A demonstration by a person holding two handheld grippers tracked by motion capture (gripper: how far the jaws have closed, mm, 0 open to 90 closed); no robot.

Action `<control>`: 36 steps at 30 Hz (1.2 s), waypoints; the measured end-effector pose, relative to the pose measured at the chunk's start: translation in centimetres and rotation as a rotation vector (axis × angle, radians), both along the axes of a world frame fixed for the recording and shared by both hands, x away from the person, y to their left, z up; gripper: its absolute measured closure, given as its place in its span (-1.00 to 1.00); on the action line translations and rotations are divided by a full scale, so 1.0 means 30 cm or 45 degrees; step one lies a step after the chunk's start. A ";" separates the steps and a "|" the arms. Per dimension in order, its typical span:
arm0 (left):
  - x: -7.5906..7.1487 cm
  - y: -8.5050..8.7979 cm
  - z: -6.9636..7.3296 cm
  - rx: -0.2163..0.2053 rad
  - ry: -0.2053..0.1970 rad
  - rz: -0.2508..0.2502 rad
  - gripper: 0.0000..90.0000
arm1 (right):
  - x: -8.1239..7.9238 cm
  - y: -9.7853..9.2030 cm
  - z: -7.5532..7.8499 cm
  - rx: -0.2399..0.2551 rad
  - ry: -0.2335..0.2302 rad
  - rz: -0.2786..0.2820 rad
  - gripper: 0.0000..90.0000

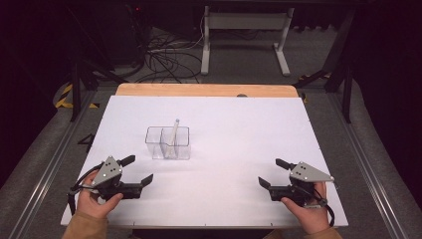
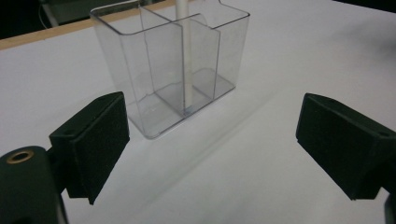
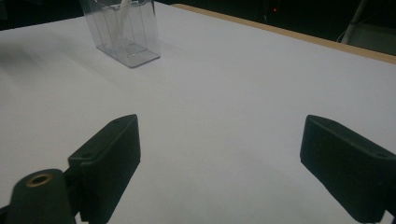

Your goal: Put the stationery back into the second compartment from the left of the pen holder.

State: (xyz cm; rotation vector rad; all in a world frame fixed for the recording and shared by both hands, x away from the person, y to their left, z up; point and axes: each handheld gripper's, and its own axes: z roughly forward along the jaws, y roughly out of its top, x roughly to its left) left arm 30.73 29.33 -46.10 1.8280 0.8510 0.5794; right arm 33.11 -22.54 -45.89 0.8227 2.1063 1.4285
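1. Tools sat low over the white worktop (image 1: 249,129), one in each of the person's hands, at the near edge.
2. The left tool (image 1: 138,170) had its jaws spread wide apart, with nothing between them.
3. The right tool (image 1: 272,173) likewise stood with its jaws wide apart and nothing in them, only bare worktop beyond its pads (image 3: 105,168).
4. A clear plastic organiser (image 1: 168,143) stood upright on the worktop just ahead of the left tool and slightly to its right, not touching it; from the right tool it lay well off to the left and farther forward.
5. In the left gripper view the organiser (image 2: 173,65) showed inner walls dividing it into compartments.
6. A thin white stick (image 1: 174,133) leaned inside the organiser, its top rising above the rim; in the left gripper view its foot rested on the floor of a compartment beside a divider wall (image 2: 186,70).
7. Both tools lay well apart from each other, at opposite sides of the worktop.
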 end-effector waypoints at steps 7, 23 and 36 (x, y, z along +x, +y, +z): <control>-0.009 0.008 -0.033 0.017 0.064 0.017 -0.76 | 0.001 -0.002 -0.008 -0.002 0.007 -0.002 -0.71; -0.017 0.020 -0.070 -0.032 0.076 0.010 -0.79 | 0.002 -0.003 -0.018 -0.008 0.009 0.004 -0.71; -0.022 0.026 -0.063 -0.030 0.053 0.044 -0.82 | 0.001 -0.001 -0.019 -0.013 0.006 0.005 -0.71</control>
